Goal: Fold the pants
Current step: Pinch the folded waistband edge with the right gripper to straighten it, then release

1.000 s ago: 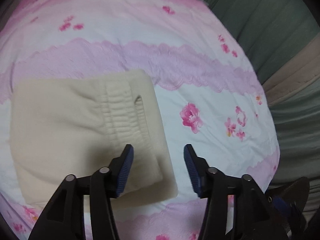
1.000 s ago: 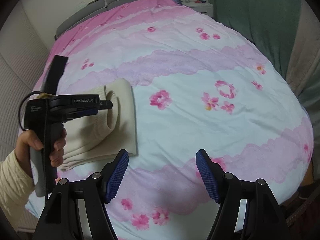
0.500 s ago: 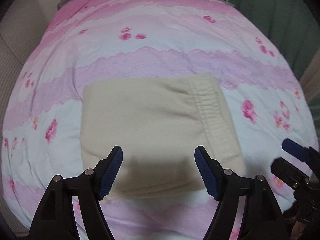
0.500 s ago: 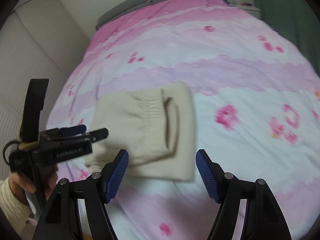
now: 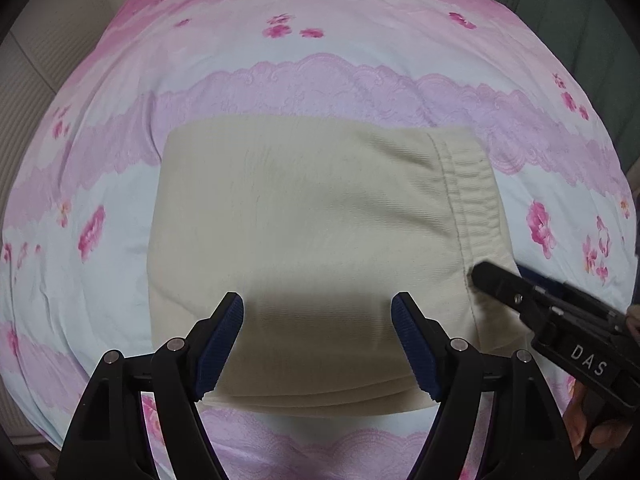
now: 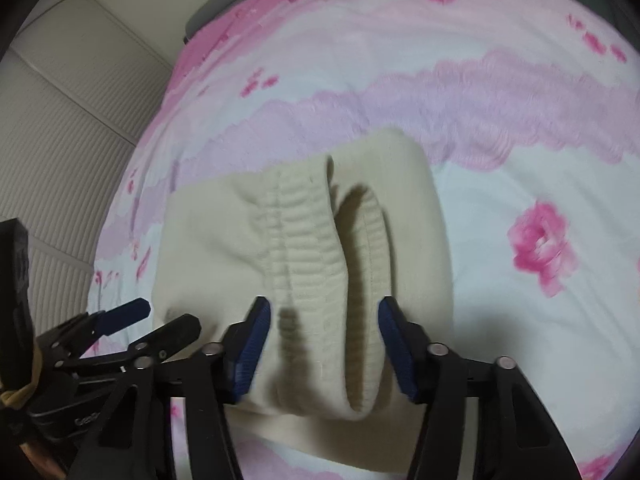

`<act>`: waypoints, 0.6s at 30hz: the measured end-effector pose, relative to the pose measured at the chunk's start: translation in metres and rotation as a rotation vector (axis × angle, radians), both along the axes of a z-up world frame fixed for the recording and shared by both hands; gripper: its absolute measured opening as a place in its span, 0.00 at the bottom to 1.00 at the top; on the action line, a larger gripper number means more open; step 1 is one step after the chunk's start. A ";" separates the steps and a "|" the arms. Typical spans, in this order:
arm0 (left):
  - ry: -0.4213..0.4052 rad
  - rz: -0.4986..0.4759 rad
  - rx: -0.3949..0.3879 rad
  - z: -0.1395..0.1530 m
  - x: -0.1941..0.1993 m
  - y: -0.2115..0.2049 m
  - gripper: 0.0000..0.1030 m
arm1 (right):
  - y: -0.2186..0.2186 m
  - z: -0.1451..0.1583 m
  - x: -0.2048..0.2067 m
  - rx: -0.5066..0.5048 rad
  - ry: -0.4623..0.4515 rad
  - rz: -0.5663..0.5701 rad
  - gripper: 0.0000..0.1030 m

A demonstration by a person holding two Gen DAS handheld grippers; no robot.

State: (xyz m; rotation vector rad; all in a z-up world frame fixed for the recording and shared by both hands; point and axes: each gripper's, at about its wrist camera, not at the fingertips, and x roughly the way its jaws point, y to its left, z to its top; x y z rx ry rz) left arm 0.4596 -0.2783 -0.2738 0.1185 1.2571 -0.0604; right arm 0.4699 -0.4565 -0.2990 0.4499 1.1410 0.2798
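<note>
Cream pants (image 5: pixel 312 240) lie folded into a thick rectangle on the pink flowered bedcover (image 5: pixel 320 60), the ribbed waistband (image 5: pixel 476 200) at the right end. My left gripper (image 5: pixel 317 304) hangs open over the near edge of the stack, nothing between its pads. The right gripper (image 5: pixel 480 272) comes in from the right, its tip at the waistband corner. In the right wrist view the right gripper (image 6: pixel 324 308) straddles the gaping waistband (image 6: pixel 304 240). Its jaws are closing, with the cloth between them and no clear press. The left gripper (image 6: pixel 160 316) shows at the lower left beside the pants (image 6: pixel 224 240).
The bedcover spreads wide on all sides of the pants. A grey headboard (image 6: pixel 224 12) stands at the far end, ribbed pale wall panels (image 6: pixel 60 120) run along the left, and a green curtain (image 5: pixel 560 20) hangs at the right. A hand (image 5: pixel 592 428) holds the right gripper.
The right gripper has swung left and down onto the waistband end, and its jaws have narrowed. The left gripper has widened and shifted left, from the waistband end to the pants' near edge.
</note>
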 end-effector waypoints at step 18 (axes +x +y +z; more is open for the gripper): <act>0.012 0.047 -0.032 0.003 0.006 0.017 0.74 | 0.009 0.000 0.020 0.130 0.079 -0.036 0.06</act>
